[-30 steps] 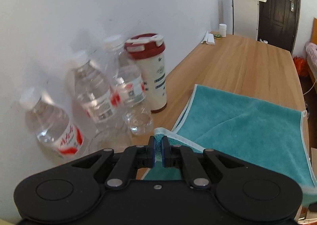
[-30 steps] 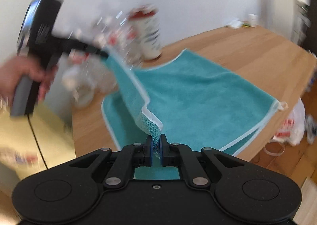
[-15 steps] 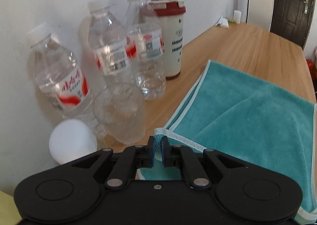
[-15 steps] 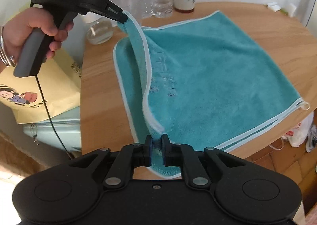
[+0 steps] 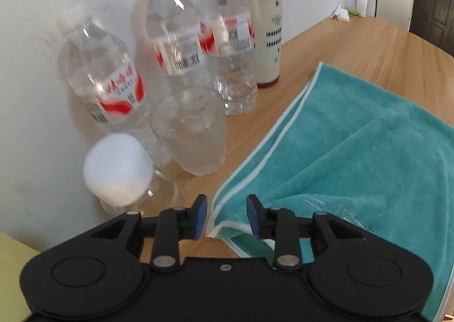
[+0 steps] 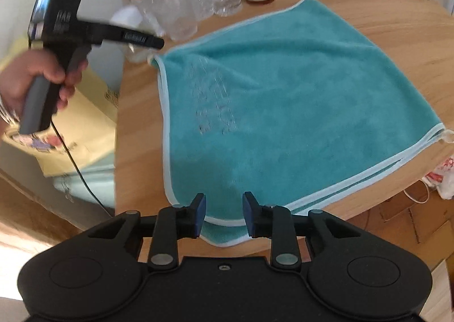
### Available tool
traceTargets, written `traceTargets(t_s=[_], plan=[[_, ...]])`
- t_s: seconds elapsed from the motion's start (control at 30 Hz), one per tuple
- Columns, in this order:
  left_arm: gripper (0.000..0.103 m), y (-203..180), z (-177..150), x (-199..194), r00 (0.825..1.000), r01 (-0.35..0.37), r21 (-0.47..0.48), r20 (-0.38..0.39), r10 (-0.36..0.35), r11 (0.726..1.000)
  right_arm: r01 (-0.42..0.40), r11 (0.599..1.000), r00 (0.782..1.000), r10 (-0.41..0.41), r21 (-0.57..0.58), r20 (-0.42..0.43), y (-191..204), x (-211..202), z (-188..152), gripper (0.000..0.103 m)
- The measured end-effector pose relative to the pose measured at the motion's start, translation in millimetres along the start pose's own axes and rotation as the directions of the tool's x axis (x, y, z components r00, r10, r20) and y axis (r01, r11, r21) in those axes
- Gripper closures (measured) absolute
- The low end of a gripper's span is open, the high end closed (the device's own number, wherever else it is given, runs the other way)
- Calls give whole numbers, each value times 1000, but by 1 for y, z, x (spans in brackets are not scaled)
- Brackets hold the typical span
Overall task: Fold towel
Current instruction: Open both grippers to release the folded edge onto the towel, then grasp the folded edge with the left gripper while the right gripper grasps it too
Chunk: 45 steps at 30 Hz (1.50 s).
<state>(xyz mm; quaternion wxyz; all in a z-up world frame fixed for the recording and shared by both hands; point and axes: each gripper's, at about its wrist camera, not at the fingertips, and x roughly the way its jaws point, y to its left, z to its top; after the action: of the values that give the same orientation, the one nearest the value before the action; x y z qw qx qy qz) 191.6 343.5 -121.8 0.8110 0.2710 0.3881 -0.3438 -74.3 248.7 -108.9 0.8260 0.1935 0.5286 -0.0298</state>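
A teal towel (image 6: 283, 100) with a pale border lies doubled on the wooden table (image 6: 397, 21), its upper layer over a lower one. My left gripper (image 5: 227, 215) is open, and a folded corner of the towel (image 5: 354, 151) rests between its blue pads without being clamped. My right gripper (image 6: 222, 215) is open too, over the towel's near edge at the table's front. In the right wrist view a hand holds the left gripper (image 6: 157, 43) at the towel's far left corner.
Several clear water bottles (image 5: 176, 72) and a cream tumbler with a red lid (image 5: 265, 26) stand against the white wall, left of the towel. A white round cap (image 5: 117, 168) sits nearest. A yellow bag (image 6: 71, 129) lies beyond the table's left edge.
Both grippers went from shut on the towel's corners to open. The lifted edge dropped, and the towel now lies flat on the table in two layers.
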Motion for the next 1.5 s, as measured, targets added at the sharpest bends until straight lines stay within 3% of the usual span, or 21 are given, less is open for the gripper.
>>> traceTargets(t_s=[0.13, 0.37, 0.4, 0.5, 0.77, 0.87, 1.0, 1.2, 1.23, 1.33, 1.47, 1.5], plan=[[68, -1, -6, 9, 999, -5, -1, -42, 5, 1000, -58, 993, 998, 57, -104, -8, 11, 0, -7, 70], [68, 3, -11, 20, 996, 6, -52, -88, -10, 999, -53, 973, 998, 45, -224, -38, 24, 19, -6, 68], [68, 3, -11, 20, 996, 7, -55, -90, -12, 998, -44, 962, 999, 35, -269, -38, 27, 22, -8, 71], [66, 3, -11, 20, 995, 12, -53, -98, -17, 999, -1, 939, 999, -13, -345, -39, 29, 27, -8, 99], [65, 7, -6, 18, 995, 16, -62, -95, -22, 998, -30, 880, 998, 2, -474, -60, 29, -3, -2, 99], [63, 7, -3, 18, 995, 21, -65, -93, -27, 998, -43, 832, 992, -31, -553, -124, 35, 10, -7, 99], [61, 8, -1, 24, 994, 26, -74, -108, -34, 997, -40, 813, 985, -66, -581, -161, 38, 27, -12, 96], [55, 15, -2, 34, 990, 31, -127, -133, -48, 991, -83, 874, 987, 4, -480, -164, 20, 6, -1, 80], [54, 16, -2, 35, 990, 31, -138, -133, -50, 990, -77, 897, 990, 17, -434, -141, 9, -5, 4, 75], [52, 20, -1, 36, 989, 24, -162, -138, -47, 986, -56, 944, 996, 32, -325, -78, -25, -27, 17, 73], [52, 26, 1, 41, 988, 5, -243, -146, -41, 970, 59, 981, 998, -55, -184, 30, -72, -38, 35, 73], [52, 27, 2, 41, 989, -7, -258, -145, -32, 966, 126, 985, 990, -118, -119, 75, -95, -41, 45, 73]])
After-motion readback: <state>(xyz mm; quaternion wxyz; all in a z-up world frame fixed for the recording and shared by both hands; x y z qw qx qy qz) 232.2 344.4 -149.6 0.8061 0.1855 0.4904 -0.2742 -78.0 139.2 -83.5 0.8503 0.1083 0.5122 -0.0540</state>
